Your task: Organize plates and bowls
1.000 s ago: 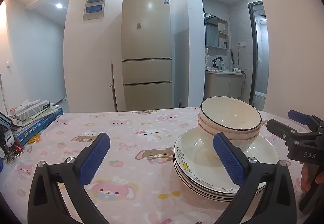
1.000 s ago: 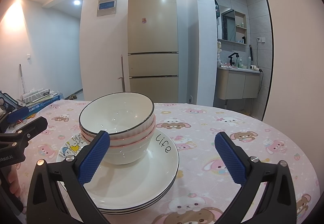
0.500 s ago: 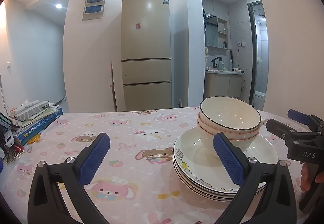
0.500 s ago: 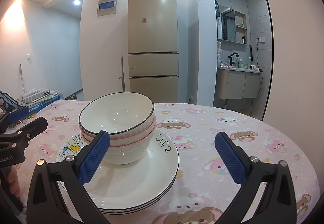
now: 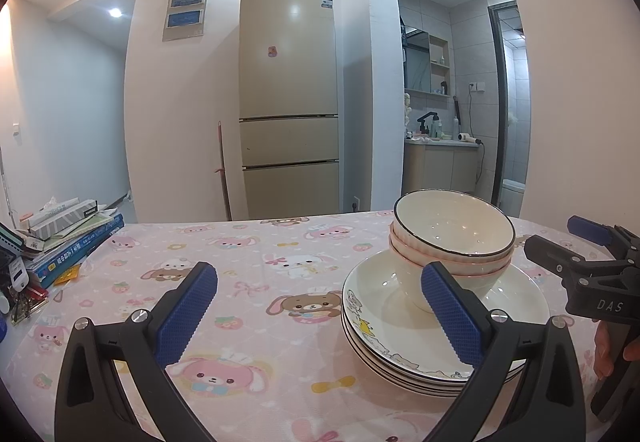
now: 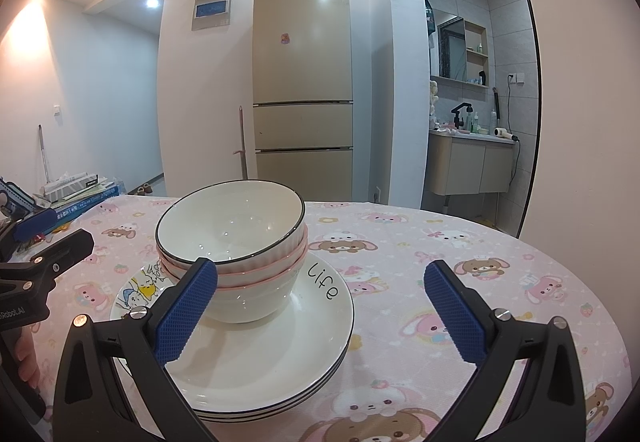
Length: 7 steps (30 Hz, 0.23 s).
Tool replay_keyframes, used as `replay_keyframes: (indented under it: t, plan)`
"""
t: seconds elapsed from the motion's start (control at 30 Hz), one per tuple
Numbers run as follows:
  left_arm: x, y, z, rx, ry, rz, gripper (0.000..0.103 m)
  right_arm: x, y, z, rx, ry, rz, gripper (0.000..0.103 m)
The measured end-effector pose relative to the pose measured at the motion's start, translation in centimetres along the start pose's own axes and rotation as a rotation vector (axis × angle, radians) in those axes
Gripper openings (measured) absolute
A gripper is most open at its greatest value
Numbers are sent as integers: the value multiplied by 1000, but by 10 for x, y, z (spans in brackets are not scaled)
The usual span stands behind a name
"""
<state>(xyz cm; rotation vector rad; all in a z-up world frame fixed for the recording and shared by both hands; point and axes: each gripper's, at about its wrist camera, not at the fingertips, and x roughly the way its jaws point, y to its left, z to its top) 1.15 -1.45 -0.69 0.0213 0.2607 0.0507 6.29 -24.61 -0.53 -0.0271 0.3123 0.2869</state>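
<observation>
My left claw [image 5: 318, 306] hangs wide open above the desk [image 5: 256, 274], gripping nothing; the stacked bowls [image 5: 452, 238] sit nested on the pile of plates [image 5: 376, 326] at my two o'clock. My right claw [image 6: 320, 306] is spread open too, with the bowls [image 6: 232, 238] and plates [image 6: 280, 354] at its ten o'clock.

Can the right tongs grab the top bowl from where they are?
Probably yes. The right tongs are wide open, the top bowl sits uncovered just ahead and slightly left, nothing between them.
</observation>
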Motion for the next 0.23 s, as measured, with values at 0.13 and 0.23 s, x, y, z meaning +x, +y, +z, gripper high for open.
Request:
replay_keyframes:
  t: [0.13,0.23]
  plan:
    - [0,0,0,-2,1,-1,103,0,0,0,0,0,0,103]
    - [0,0,0,-1,1,-1,103,0,0,0,0,0,0,103]
